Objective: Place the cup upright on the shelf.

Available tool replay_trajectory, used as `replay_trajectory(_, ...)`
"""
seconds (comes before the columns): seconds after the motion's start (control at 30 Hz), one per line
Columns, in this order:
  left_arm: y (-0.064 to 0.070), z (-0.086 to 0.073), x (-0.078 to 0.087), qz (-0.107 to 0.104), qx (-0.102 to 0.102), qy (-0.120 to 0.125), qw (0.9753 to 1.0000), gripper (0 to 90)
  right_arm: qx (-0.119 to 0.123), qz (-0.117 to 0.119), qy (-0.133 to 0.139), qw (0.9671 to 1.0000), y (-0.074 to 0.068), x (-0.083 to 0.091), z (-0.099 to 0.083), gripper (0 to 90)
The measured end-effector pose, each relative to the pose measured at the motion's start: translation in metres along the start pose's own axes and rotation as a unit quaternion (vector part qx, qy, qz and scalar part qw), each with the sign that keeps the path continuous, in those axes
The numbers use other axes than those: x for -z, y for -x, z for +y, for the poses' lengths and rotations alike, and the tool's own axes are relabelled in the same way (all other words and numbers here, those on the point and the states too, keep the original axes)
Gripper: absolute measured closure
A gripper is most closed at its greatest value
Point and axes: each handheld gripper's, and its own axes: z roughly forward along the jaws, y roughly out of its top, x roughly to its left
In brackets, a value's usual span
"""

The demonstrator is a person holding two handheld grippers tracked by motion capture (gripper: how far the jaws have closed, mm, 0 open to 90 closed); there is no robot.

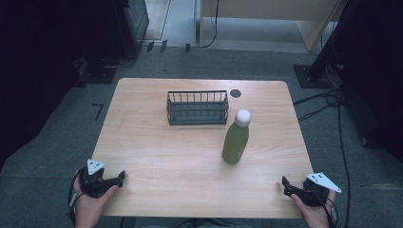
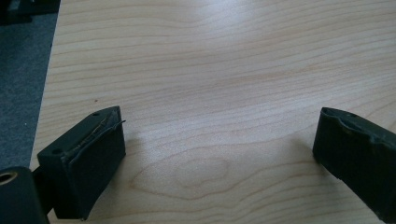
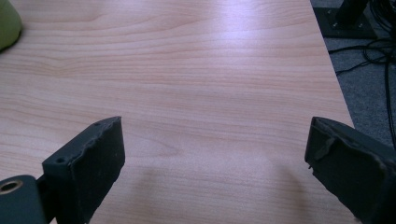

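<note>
Pale wood grain of the table (image 1: pixel 157 156) lies under both grippers, and nothing lies between either pair of jaws. The left gripper (image 1: pixel 122 176) rests at the near left corner with its jaws spread wide and holding nothing; the right gripper (image 1: pixel 284 181) sits at the near right corner, likewise wide and empty. The green bottle (image 1: pixel 236 138) with its white cap stands upright ahead of the right gripper and off to its left, well apart from it; bare table lies between them. Beyond the bottle, farther from both grippers, sits a dark wire basket (image 1: pixel 197 108), just beside the bottle's cap as seen from above, though whether they touch is unclear. In the right gripper view the bottle (image 3: pixel 8 23) is cut off at the upper left edge. Cables (image 3: pixel 373 46) trail over the grey floor past the table's right edge.
</note>
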Motion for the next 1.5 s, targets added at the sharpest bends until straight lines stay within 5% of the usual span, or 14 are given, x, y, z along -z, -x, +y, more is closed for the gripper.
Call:
replay_trajectory(0.4,0.0,0.0,0.0,0.0,0.0,0.0,1.0,2.7,0.006,0.013,-0.002,0.9999,-0.007,-0.002,0.006,5.3)
replay_trajectory(1.5,0.0,0.0,0.0,0.002,0.001,0.0,1.0,2.7,0.051,0.094,0.023,0.9941,-0.072,-0.011,0.051,5.2)
